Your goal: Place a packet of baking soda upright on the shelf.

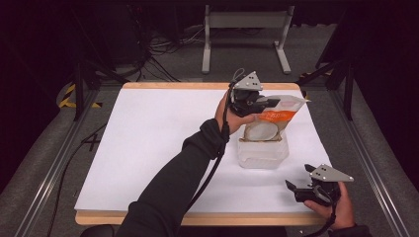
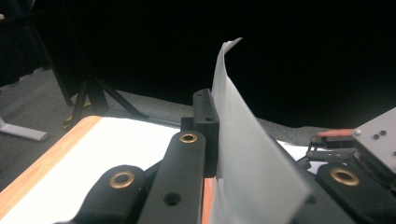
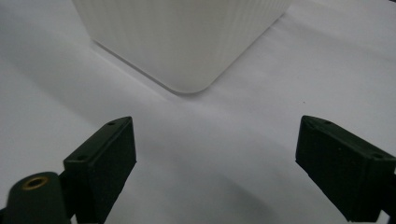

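High view: left tool [image 1: 262, 102] clamped on the upper part of a white-and-orange pouch [image 1: 279, 112], held tilted over a translucent ribbed container [image 1: 263, 152] near the far right of the white surface [image 1: 158, 143]. Pouch long axis running roughly left to right and sloping down, lower end with its round clear window sitting at or just inside the container's open top; contact with the rim hard to confirm. Right tool [image 1: 296, 189] low at the near right edge of the surface, jaws spread wide, holding nothing, well apart from the container and on its near side.

Left gripper view: 2 black jaws closed tight on a thin pale sheet of the pouch [image 2: 243, 140], which rises upright between them and curls at its top edge. Surface [image 2: 93, 154] and its wooden border below at left.

Right gripper view: both jaws wide apart with bare surface [image 3: 215, 154] between them; rounded corner of the container [image 3: 187, 42] straight ahead, beyond the jaw tips, not touched.

Judgement: container lies directly forward of the right tool, making that hand the nearer free one for steadying it, while the left hand likely tips or lowers the pouch into it.
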`<control>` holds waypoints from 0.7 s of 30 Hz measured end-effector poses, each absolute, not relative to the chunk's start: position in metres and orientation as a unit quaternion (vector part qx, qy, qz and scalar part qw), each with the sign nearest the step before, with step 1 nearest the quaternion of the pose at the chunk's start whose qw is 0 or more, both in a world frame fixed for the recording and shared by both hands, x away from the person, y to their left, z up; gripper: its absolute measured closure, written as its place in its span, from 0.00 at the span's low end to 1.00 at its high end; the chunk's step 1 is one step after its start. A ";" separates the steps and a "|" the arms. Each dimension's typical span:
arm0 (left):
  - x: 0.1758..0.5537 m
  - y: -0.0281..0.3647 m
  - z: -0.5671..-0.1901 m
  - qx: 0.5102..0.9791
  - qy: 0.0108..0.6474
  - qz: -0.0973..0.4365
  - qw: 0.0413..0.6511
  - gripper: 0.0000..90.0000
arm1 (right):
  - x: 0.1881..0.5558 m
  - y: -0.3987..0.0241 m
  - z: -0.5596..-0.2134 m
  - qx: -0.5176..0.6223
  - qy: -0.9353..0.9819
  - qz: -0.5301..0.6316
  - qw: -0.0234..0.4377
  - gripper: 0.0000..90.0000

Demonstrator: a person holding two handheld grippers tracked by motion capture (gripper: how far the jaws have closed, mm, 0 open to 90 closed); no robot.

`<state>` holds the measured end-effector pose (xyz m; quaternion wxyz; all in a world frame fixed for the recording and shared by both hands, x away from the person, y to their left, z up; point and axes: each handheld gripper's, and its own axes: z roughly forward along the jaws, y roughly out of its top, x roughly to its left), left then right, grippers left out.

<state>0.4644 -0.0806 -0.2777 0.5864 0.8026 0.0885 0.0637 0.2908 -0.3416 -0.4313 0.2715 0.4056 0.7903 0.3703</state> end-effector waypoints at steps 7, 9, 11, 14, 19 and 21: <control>0.460 -0.084 -0.290 0.806 0.088 0.062 0.582 1.00 | 0.291 -0.341 -0.431 0.405 0.791 0.369 0.271 0.14; 0.460 -0.084 -0.295 0.806 0.091 0.060 0.581 1.00 | 0.291 -0.341 -0.432 0.405 0.792 0.369 0.270 0.14; 0.463 -0.081 -0.305 0.797 0.097 0.046 0.595 1.00 | 0.291 -0.340 -0.432 0.403 0.793 0.367 0.270 0.14; 0.463 -0.080 -0.316 0.793 0.101 0.034 0.600 1.00 | 0.291 -0.340 -0.432 0.404 0.793 0.366 0.270 0.14; 0.465 -0.073 -0.325 0.790 0.110 0.021 0.603 1.00 | 0.291 -0.340 -0.433 0.404 0.795 0.364 0.269 0.14; 0.465 -0.071 -0.326 0.790 0.111 0.021 0.602 1.00 | 0.292 -0.339 -0.433 0.403 0.796 0.363 0.268 0.14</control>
